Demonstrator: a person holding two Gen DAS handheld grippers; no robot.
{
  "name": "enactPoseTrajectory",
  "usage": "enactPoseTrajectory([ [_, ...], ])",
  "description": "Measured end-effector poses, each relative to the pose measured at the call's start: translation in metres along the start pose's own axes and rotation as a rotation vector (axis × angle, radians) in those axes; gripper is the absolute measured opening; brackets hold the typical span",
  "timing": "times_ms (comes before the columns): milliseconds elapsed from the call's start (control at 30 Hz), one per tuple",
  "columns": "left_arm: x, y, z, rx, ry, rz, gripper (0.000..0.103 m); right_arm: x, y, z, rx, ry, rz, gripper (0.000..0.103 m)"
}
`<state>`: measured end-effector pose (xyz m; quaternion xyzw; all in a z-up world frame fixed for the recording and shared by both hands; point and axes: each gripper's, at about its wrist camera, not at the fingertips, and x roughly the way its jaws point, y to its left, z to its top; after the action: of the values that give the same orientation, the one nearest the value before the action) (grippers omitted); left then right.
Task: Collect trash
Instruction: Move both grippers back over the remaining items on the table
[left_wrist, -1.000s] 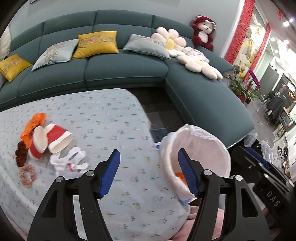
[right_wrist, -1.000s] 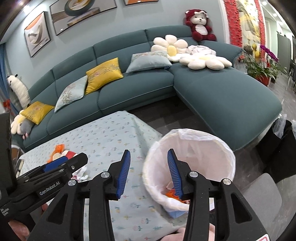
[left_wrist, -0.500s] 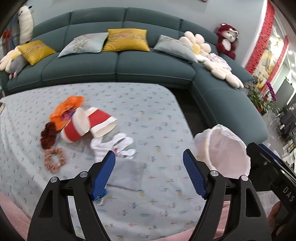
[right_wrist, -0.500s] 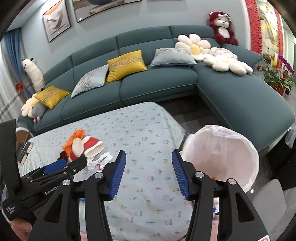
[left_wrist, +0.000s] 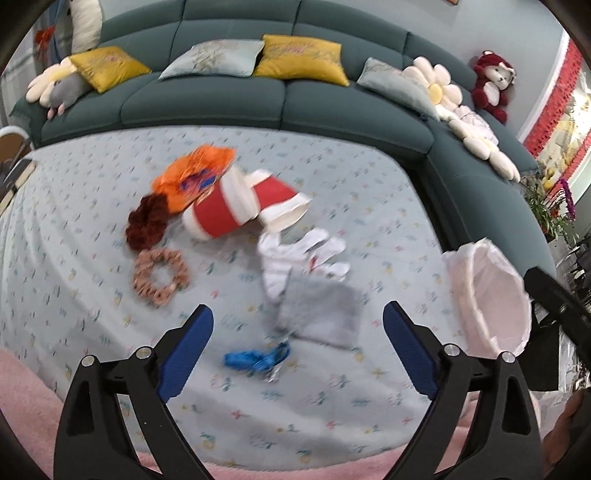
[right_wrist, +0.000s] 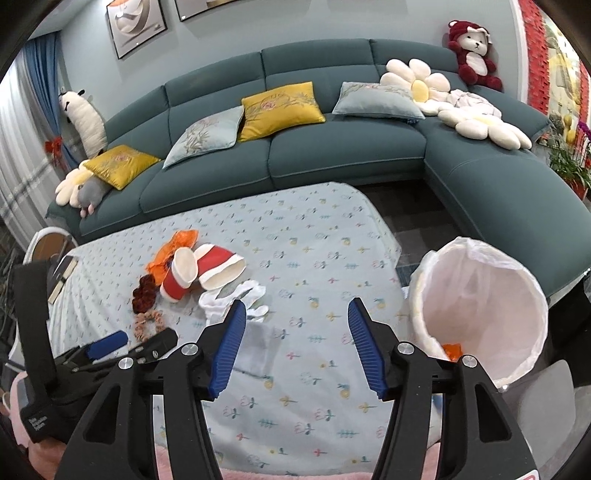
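Observation:
A pile of trash lies on the floral tablecloth (left_wrist: 351, 192): two red and white paper cups (left_wrist: 240, 206) on their sides, an orange wrapper (left_wrist: 194, 175), crumpled white paper (left_wrist: 303, 254), a grey pouch (left_wrist: 321, 314) and a blue strap (left_wrist: 255, 360). My left gripper (left_wrist: 297, 349) is open and empty, just in front of the pouch and strap. The white-lined bin (right_wrist: 480, 310) stands at the table's right edge. My right gripper (right_wrist: 295, 343) is open and empty, left of the bin. The cups (right_wrist: 201, 271) also show there.
A dark red scrunchie (left_wrist: 146, 221) and a pink scrunchie (left_wrist: 160, 275) lie left of the cups. A teal sofa (right_wrist: 332, 147) with cushions curves behind the table. A book (right_wrist: 62, 277) lies at the table's far left. Orange trash (right_wrist: 452, 350) sits inside the bin.
Both grippers have swung left, away from the bin and toward the trash pile. The left gripper now sits close over the grey pouch and blue strap. Both jaws have opened wider.

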<state>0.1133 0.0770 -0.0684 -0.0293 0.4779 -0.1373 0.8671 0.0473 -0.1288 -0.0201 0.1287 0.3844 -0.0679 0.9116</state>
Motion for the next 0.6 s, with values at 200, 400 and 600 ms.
enactPoseTrajectory([
  [200, 0.021, 0.027, -0.024, -0.013, 0.078, 0.024, 0.089, 0.02, 0.014, -0.015, -0.01, 0.055, 0.007, 0.057],
  [400, 0.038, 0.037, -0.039, 0.015, 0.127, 0.02, 0.089, 0.045, 0.029, -0.03, -0.023, 0.118, 0.012, 0.057],
  [600, 0.057, 0.035, -0.045, 0.063, 0.168, 0.003, 0.086, 0.066, 0.036, -0.041, -0.028, 0.172, 0.008, 0.057],
])
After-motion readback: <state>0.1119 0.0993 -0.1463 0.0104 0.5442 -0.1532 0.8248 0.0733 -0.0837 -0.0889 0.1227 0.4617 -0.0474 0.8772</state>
